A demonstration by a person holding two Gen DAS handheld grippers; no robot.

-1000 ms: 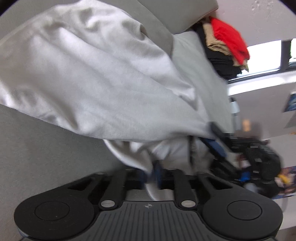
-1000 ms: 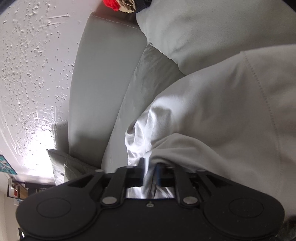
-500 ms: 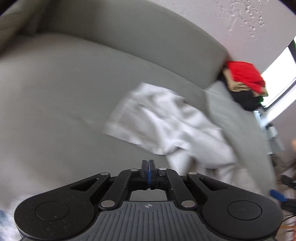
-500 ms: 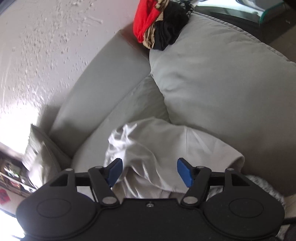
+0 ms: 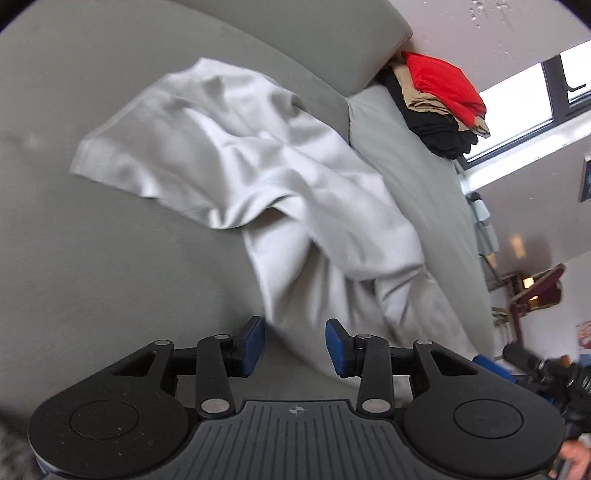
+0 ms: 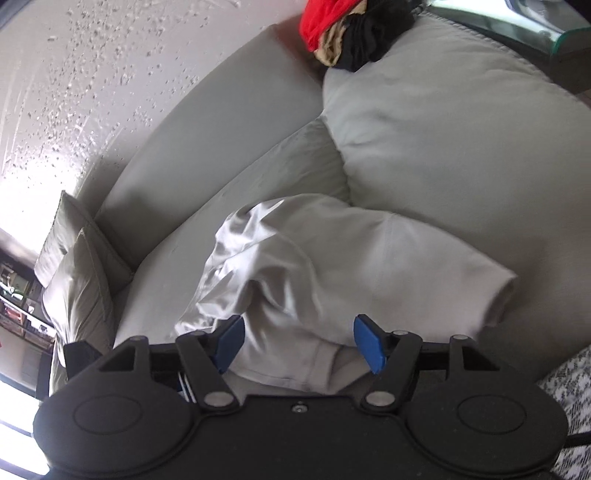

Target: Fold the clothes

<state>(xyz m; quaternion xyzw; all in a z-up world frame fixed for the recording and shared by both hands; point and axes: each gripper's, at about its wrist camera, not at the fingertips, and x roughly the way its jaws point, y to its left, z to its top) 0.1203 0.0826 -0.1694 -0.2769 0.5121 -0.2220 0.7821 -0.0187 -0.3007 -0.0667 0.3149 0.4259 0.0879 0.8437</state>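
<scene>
White shirt (image 5: 280,177) lies crumpled on sofa (image 5: 74,240), left tongs (image 5: 294,347) and right tongs (image 6: 299,343) both spread, holding nothing, poised over its edge.

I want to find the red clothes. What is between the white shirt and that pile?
A big grey cushion lies between them. In the right wrist view the white shirt is crumpled on the seat, and the pile sits beyond the cushion's far end.

left gripper (image 5: 294,345): blue-padded fingers (image 5: 251,345) spread apart, nothing between them, pointing forward and down | right gripper (image 6: 298,343): fingers (image 6: 229,343) spread wider, nothing clamped | right gripper also shows at the left wrist view's lower right edge, with a bit of the person's hand (image 5: 574,456) below it
</scene>
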